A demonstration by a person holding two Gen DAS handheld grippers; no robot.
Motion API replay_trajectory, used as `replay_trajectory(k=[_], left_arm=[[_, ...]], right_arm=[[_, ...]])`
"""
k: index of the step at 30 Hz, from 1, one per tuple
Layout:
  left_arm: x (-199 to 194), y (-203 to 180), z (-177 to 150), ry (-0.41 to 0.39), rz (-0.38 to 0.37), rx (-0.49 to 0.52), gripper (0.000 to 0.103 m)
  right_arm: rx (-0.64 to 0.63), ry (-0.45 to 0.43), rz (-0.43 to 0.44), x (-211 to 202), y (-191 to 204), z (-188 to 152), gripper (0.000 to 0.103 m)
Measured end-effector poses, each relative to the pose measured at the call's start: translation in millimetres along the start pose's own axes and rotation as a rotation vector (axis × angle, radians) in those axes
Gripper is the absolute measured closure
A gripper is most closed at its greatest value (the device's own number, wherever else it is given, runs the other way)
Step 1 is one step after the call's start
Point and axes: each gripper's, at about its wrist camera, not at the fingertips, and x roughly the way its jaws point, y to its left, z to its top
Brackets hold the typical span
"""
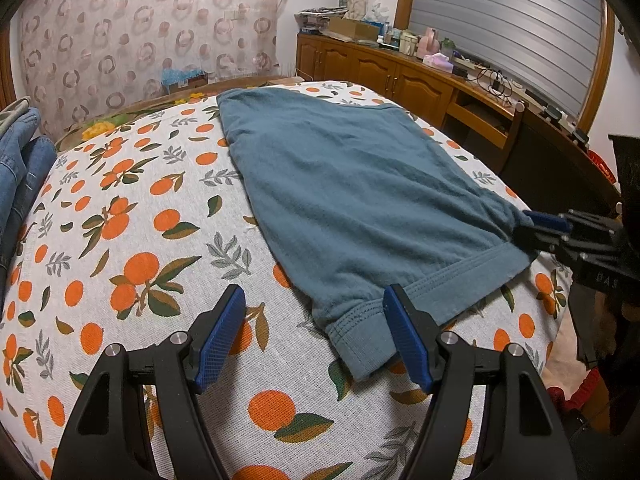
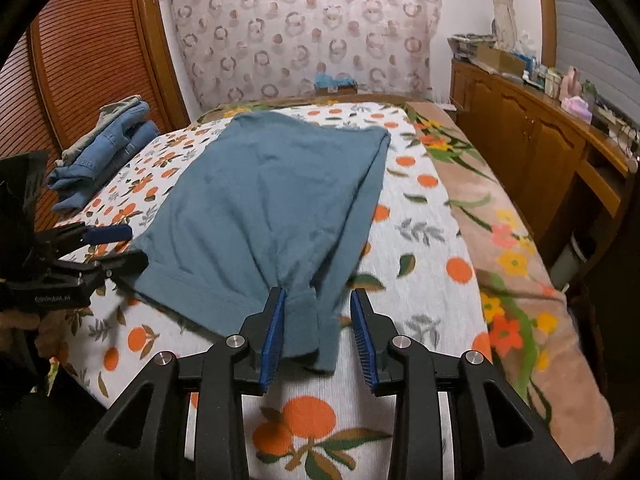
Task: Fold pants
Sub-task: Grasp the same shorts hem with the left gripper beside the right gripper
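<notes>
Teal pants lie flat on the orange-print bedspread, folded lengthwise, with the hem end near me. My left gripper is open, its jaws wide apart, with the near hem corner lying between them. My right gripper is open too, and the other hem corner lies bunched between its jaws against the left pad. The pants also show in the right wrist view. Each gripper shows in the other's view: the right one at the pants' far corner, the left one at the left edge.
Folded blue jeans are stacked at the bed's left side, also in the left wrist view. A pink floral blanket covers the bed's right edge. A wooden cabinet with clutter runs along the right wall. A patterned curtain hangs behind the bed.
</notes>
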Motion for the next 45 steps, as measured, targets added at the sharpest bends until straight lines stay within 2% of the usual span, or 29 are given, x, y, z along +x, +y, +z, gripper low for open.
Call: replay_trajectory(k=[6, 15, 20, 24, 31, 34, 40, 45], left_arm=[[0.3, -0.7, -0.2, 0.001, 0.0, 0.0, 0.03], [-3.5, -3.6, -1.0, -0.006, 0.005, 0.01, 0.031], [-8.0, -11.4, -2.8, 0.007, -0.061, 0.008, 0.039], [-7.7, -12.7, -4.2, 0.025, -0.111, -0.019, 0.052], [-8.9, -7.1, -5.6, 0.02, -0.143, -0.074, 0.055], [-10.0, -6.3, -6.3, 0.018, -0.131, -0.094, 0.06], [-12.9, -6.6, -9.8, 0.021, -0.119, -0.093, 0.061], [-11.3, -9.7, -8.6, 0.023, -0.101, -0.068, 0.061]], right_arm=[[0.009, 0.031, 0.032, 2.8, -1.5, -1.2, 0.069], [0.017, 0.008, 0.039, 4.3, -2.8, -6.0, 0.068], [0.006, 0.001, 0.038, 4.5, 0.0, -8.7, 0.068], [0.008, -0.002, 0.04, 4.4, 0.2, -9.6, 0.068], [0.006, -0.006, 0.039, 3.9, 1.6, -9.6, 0.069], [0.002, -0.005, 0.042, 3.7, 2.5, -9.9, 0.07], [-0.009, -0.001, 0.045, 4.2, 3.2, -8.5, 0.073], [-0.028, -0.002, 0.051, 2.8, 6.2, -7.7, 0.083]])
